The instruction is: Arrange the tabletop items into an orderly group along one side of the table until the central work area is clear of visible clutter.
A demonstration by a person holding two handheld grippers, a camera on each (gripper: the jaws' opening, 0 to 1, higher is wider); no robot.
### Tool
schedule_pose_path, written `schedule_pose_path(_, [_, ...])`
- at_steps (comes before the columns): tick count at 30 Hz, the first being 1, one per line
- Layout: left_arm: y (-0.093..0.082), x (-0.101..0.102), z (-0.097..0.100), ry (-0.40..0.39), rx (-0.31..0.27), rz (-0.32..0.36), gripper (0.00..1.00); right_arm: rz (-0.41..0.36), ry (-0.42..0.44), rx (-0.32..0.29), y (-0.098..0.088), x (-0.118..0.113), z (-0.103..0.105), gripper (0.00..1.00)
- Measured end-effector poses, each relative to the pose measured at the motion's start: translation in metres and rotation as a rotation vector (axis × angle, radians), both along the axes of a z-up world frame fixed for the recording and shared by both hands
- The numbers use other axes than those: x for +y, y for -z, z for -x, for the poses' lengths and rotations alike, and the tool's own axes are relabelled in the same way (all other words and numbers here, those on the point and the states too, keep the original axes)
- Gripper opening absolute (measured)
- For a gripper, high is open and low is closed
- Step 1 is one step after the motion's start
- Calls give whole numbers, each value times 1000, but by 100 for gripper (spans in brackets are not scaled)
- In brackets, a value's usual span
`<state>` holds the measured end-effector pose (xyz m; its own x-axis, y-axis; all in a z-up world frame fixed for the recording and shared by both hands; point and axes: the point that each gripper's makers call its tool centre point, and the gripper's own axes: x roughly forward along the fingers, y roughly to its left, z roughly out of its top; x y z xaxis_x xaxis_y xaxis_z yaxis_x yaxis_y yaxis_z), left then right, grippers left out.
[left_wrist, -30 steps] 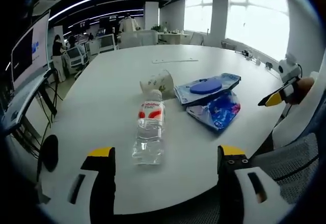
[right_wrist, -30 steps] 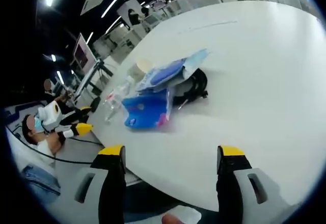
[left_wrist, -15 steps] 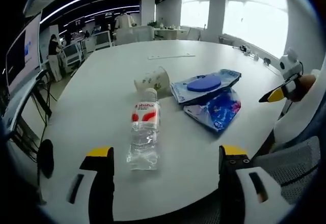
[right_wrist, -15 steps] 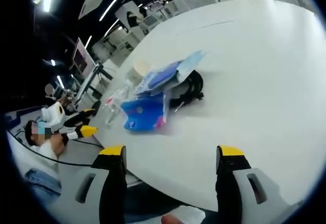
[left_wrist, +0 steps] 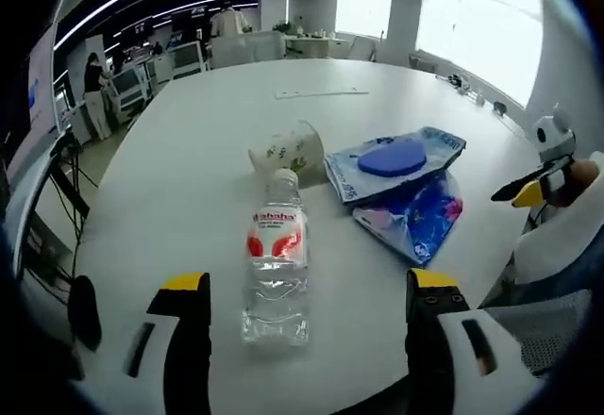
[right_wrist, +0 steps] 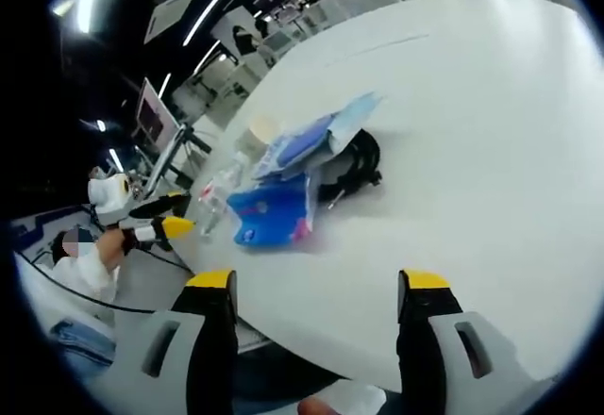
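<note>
four or five items sit loose near the middle of the white table [left_wrist: 189,151], and as i judge it none has been lined up along a side yet. in my left gripper view the clear water bottle [left_wrist: 276,264] lies on its side at lower centre, cap pointing up the frame toward a tipped paper cup [left_wrist: 288,149] just above it. right of the cup is a flat blue wipes pack [left_wrist: 394,162] with a round darker lid, and below that, touching or overlapping it, a bright blue crinkled packet [left_wrist: 415,215].

in my right gripper view the same cluster sits left of centre: the blue packet [right_wrist: 274,212], the wipes pack [right_wrist: 311,137] above it, and a dark black thing [right_wrist: 357,162] tucked against their right side, which i cannot identify for sure, maybe a strap or cable bundle. the bottle [right_wrist: 219,193] is small at the cluster's left.

my left gripper [left_wrist: 300,288] is spread wide and carries nothing; its jaws frame the bottle from the bottom of the frame but are not touching it. my right gripper [right_wrist: 316,283] is also wide apart and empty, hanging over bare table well short of the cluster. each gripper's yellow tip shows at the edge of the other's view.

so i reckon the work is at its start: everything has to be gathered to one edge, and the bottle looks like my nearest first pick.
</note>
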<state>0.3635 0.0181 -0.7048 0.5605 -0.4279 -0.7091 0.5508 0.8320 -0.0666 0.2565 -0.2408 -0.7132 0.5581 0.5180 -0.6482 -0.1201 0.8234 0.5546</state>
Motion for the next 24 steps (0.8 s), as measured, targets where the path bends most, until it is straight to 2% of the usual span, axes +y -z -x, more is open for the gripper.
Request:
schedule_pose_path(11, [18, -7, -27, -13, 78, -19, 88, -38, 91, 6, 2, -19, 9, 66])
schedule_pose_path(18, [27, -12, -37, -16, 125, -10, 86, -105, 153, 10, 0, -23, 10, 64])
schedule_pose_path(24, [41, -17, -40, -10, 168, -28, 86, -112, 170, 2, -2, -26, 7, 63])
